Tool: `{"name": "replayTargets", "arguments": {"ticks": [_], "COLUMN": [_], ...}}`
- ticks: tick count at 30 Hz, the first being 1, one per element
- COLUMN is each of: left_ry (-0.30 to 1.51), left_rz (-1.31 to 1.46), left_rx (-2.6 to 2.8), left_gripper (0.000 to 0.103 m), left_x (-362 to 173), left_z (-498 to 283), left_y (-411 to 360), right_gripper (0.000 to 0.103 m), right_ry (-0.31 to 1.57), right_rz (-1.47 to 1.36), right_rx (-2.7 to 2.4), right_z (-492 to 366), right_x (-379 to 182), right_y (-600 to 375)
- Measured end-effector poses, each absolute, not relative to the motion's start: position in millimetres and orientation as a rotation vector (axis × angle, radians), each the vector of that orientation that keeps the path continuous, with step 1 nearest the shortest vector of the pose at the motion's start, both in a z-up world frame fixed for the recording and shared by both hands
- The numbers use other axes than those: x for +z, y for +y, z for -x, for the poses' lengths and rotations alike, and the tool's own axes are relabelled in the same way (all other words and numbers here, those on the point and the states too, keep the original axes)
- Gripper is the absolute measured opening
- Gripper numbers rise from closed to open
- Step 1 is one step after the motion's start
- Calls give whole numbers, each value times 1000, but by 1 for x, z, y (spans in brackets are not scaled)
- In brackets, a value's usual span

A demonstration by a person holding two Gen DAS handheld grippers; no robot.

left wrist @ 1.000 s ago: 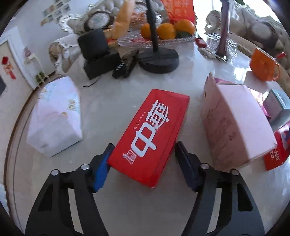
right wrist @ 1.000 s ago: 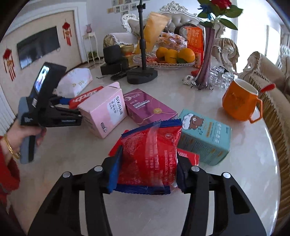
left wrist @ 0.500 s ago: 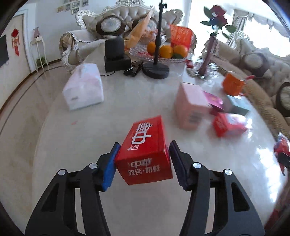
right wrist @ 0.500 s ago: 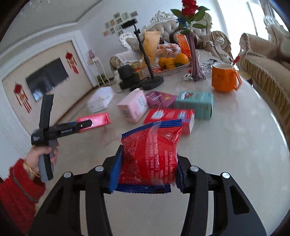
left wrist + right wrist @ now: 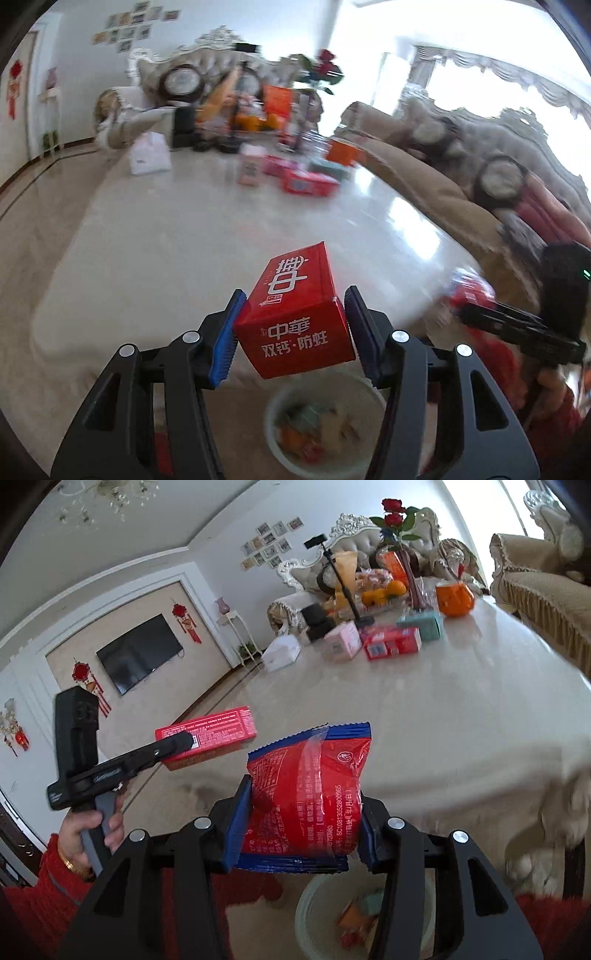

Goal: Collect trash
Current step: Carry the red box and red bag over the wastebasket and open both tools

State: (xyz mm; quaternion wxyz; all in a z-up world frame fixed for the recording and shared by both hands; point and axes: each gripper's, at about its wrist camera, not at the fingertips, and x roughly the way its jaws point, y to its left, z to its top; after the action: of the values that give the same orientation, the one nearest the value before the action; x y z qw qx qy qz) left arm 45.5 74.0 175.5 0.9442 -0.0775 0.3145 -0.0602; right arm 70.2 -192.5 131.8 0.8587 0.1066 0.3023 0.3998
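While both hands hang over the bin (image 5: 325, 424), the left gripper (image 5: 293, 328), jaws just closed in, clamps a red box (image 5: 295, 314); the right gripper (image 5: 301, 816) pinches a crinkled red-and-blue snack bag (image 5: 306, 794). Bin contents blurred, rim cut off.

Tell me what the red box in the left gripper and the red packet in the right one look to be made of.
Red box: looks like printed cardboard, slightly glossy, with sharp folded edges and flat faces. Red packet: looks like thin plastic film, shiny and creased, with a crimped blue seal along the top and a clear strip down the front.
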Motion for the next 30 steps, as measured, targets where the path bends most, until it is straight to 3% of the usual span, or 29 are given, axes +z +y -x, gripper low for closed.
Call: {"name": "replayTargets", "arguments": {"ticks": [7, 18, 30], "left_ry": [734, 1014, 1091], "left_rz": [50, 80, 92], "left_rx": [-174, -149, -130], "left_gripper": [54, 54, 56], "left_x": [113, -34, -69], "left_z": [18, -25, -37], "left_y": [-1, -21, -20], "right_gripper": [47, 47, 48], "right_ry": [797, 1040, 1097], "right_rz": [-184, -72, 10], "right_rx": [734, 604, 554], "right_z": [-39, -76, -77], "right_x": [56, -43, -73], "right_y": [-196, -170, -164]}}
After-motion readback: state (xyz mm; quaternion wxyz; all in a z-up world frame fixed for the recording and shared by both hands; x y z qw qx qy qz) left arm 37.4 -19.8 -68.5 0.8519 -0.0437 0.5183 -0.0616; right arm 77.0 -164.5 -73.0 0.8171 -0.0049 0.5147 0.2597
